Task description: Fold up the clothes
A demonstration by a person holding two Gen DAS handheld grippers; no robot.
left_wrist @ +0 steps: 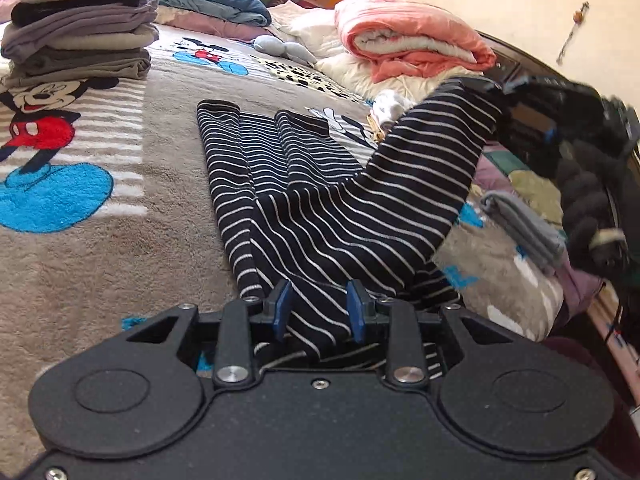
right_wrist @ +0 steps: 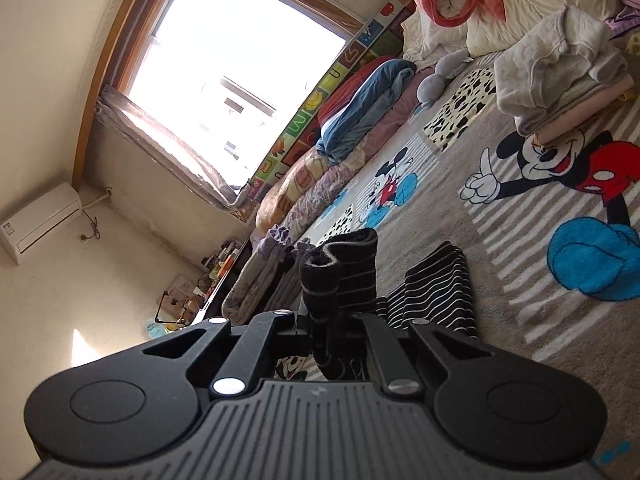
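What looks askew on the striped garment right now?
The striped garment lies uneven: its right side is lifted off the blanket by the right gripper, while the left gripper straddles the near edge, jaws apart.

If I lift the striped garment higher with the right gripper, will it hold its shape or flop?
Probably flop: the striped garment already sags in a curve between the right gripper and the left gripper. It likely weighs little, since one pinched edge carries the raised part. On the fuzzy blanket it may drag rather than slide.

No words or numbers readable — only large letters on the wall panel [right_wrist: 320, 104].
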